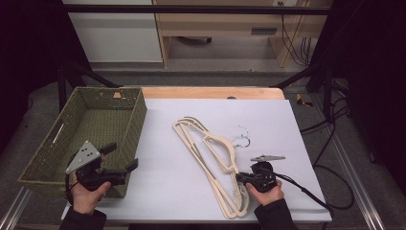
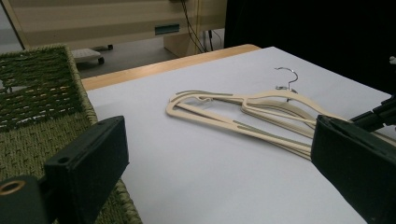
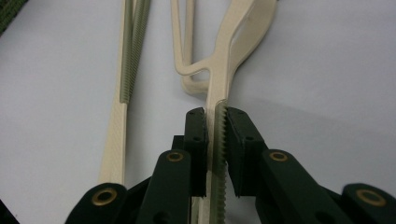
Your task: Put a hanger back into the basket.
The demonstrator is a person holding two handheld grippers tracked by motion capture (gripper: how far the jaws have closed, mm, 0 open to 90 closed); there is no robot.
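Right tongs (image 3: pixel 215 116) have their two black jaws drawn in on the ribbed, grey-green strip along one arm of a cream hanger (image 3: pixel 224 70), the pads pressing it from both sides so that the arm runs straight up between them. From above, these tongs (image 1: pixel 242 177) sit at the near end of the hangers (image 1: pixel 215 158), held in the person's right hand (image 1: pixel 265 191), with a cable trailing off to the right. Several cream hangers lie stacked flat on the white sheet (image 1: pixel 167 191) that covers the worktop, their arms pointing toward the person and their metal hooks (image 1: pixel 243 140) turned toward the right. Left tongs (image 1: pixel 122 158) are well apart from the stack, gaping wide with nothing between the jaws, held in the left hand (image 1: pixel 86 194) just beside the near corner of a green woven basket (image 1: pixel 131 112). Seen along the left tongs (image 2: pixel 219 158), the hangers (image 2: pixel 243 109) lie ahead on the sheet and the basket wall (image 2: pixel 42 116) stands close by at the side.
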